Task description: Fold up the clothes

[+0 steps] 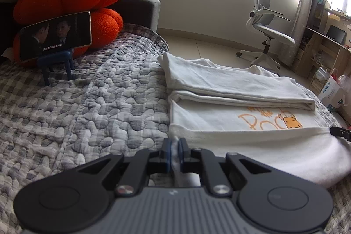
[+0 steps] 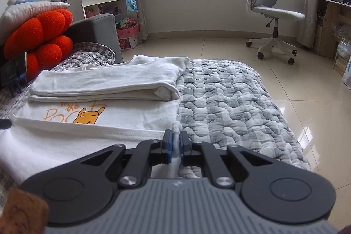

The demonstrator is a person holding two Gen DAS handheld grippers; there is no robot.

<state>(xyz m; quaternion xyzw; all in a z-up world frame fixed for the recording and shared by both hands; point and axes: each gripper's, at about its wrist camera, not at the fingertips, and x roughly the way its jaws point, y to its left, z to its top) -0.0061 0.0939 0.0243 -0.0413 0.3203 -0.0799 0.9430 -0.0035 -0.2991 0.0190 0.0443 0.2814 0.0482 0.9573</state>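
Currently, item: white printed T-shirt (image 1: 252, 124), lying on the quilted bed cover (image 1: 98, 102), long axis left to right, far portion already folded over. Your left gripper (image 1: 174, 150) is clamped on the near hem's left corner; your right gripper (image 2: 175, 146) is clamped on its right corner. The folded stack lies directly beyond both, each equally near.

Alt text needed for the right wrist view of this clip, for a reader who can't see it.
The right gripper, jaws shut, pinches the near hem of a white T-shirt with an orange cartoon print, partly folded on a grey quilted bedspread. Beyond the bed, a grey office chair stands on a tiled floor under bright windows; an orange pumpkin-shaped cushion sits at far left.
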